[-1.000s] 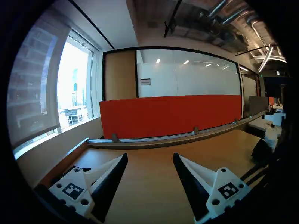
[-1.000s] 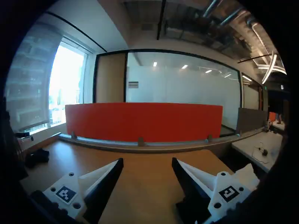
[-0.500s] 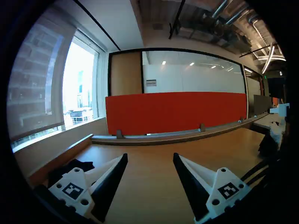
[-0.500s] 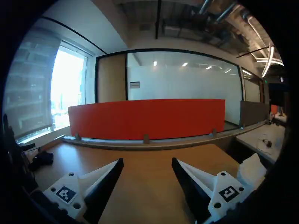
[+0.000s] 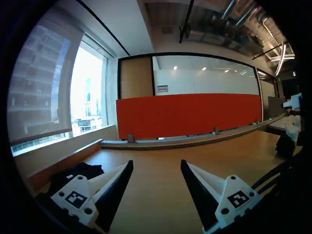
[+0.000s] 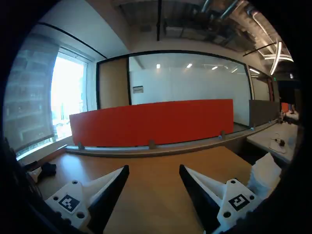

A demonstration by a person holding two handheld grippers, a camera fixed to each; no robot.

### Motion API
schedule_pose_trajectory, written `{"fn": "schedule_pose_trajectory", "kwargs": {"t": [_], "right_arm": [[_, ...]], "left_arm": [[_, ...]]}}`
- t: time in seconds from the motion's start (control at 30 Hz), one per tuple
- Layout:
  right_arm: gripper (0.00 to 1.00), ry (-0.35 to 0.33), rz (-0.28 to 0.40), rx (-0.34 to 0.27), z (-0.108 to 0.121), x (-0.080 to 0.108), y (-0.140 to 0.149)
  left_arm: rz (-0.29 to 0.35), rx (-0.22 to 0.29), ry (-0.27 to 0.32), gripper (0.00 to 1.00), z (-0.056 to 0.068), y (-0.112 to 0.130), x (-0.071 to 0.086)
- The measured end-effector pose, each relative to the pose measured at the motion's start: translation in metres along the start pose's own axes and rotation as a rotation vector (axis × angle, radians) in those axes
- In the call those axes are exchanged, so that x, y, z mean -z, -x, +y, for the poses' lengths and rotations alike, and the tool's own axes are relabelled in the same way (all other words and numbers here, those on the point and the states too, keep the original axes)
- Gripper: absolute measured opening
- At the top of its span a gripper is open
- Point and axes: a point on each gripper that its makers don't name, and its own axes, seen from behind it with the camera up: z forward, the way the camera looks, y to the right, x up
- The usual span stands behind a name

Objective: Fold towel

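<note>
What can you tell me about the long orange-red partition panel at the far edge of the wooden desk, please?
The orange-red partition panel is a long, flat, plain board with an even matte surface and no markings that can be made out. It stands upright along the far edge of the light wooden desk. Small grey brackets hold its lower edge above a pale rail. A glass wall rises behind it. Nothing leans on it.

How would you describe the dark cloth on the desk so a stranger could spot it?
Start at the long wooden desk backed by the orange divider panel. Follow it to the edge by the window, where the dark cloth lies crumpled. It is black, unlike the white pile at the other end.
</note>
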Motion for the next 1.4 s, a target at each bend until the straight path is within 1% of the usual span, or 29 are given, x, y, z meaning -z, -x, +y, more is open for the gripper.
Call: {"fn": "schedule_pose_trajectory", "kwargs": {"t": [0.27, 0.47, 0.67, 0.8, 1.17, 1.4], "right_arm": [[1.00, -0.006, -0.001, 0.028, -0.006, -0.002, 0.008], [1.00, -0.016, -0.003, 0.048, -0.011, -0.005, 0.012], [1.00, -0.019, -0.003, 0.065, -0.013, -0.007, 0.018], [1.00, -0.018, -0.008, 0.069, -0.012, -0.008, 0.023], [1.00, -0.011, -0.009, 0.073, -0.008, -0.007, 0.023], [1.00, -0.008, 0.009, 0.084, -0.004, -0.006, 0.020]], "left_arm": [[0.013, 0.002, -0.023, 0.90, -0.004, 0.020, 0.002], [0.021, 0.029, -0.019, 0.90, 0.000, 0.034, 0.003], [0.016, 0.053, -0.021, 0.90, 0.000, 0.046, 0.005], [0.017, 0.067, -0.025, 0.90, -0.002, 0.050, 0.005], [0.024, 0.062, -0.030, 0.90, -0.003, 0.051, 0.006], [0.023, 0.062, -0.030, 0.90, -0.003, 0.051, 0.006]]}}
